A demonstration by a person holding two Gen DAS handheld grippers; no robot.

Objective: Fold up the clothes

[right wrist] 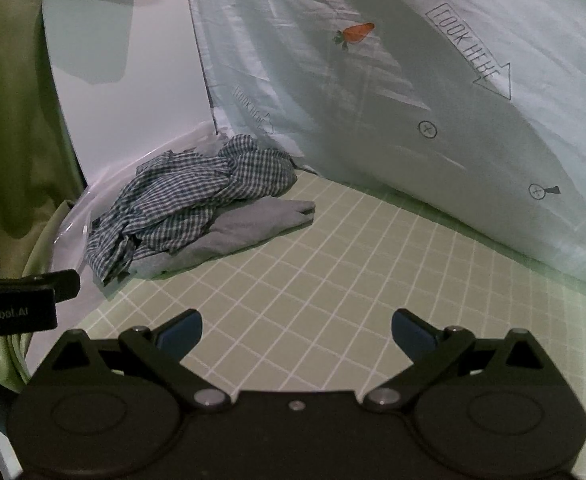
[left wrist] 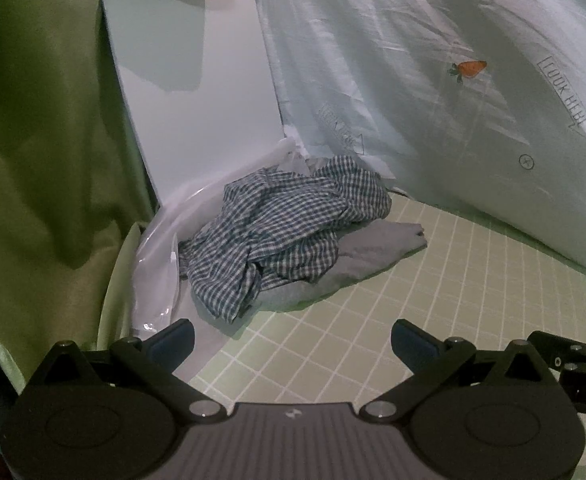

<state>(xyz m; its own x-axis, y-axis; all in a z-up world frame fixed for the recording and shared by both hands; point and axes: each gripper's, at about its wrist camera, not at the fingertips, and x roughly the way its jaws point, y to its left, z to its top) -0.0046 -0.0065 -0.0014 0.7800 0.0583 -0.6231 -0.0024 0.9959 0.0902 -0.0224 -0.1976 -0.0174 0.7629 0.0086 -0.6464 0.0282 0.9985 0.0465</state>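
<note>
I am looking across a bed covered by a pale green sheet (right wrist: 333, 264) with a white grid. A big pale blue duvet (right wrist: 433, 92) printed with carrots and "LOOK HERE" arrows is bunched along its far right side. A white panel (left wrist: 197, 92) stands upright at the back, and green fabric (left wrist: 41, 128) hangs on the left.

The clothes lie in the far left corner of the sheet, where the panel and the duvet meet. A crumpled blue-and-white checked garment (left wrist: 285, 232) sits on top of a flatter grey garment (left wrist: 377, 248), whose end sticks out to the right. Clear plastic wrapping (left wrist: 157, 256) lies just beside them on the left, partly under the checked cloth.

My left hand-held gripper (left wrist: 293, 340) is spread wide with nothing between its blue-padded fingers, and it hovers near the pile but apart from it. My right hand-held gripper (right wrist: 297, 332) is likewise wide open and holding nothing, over bare sheet further from the clothes. The two grippers sit side by side, each showing at the edge of the other's view.
</note>
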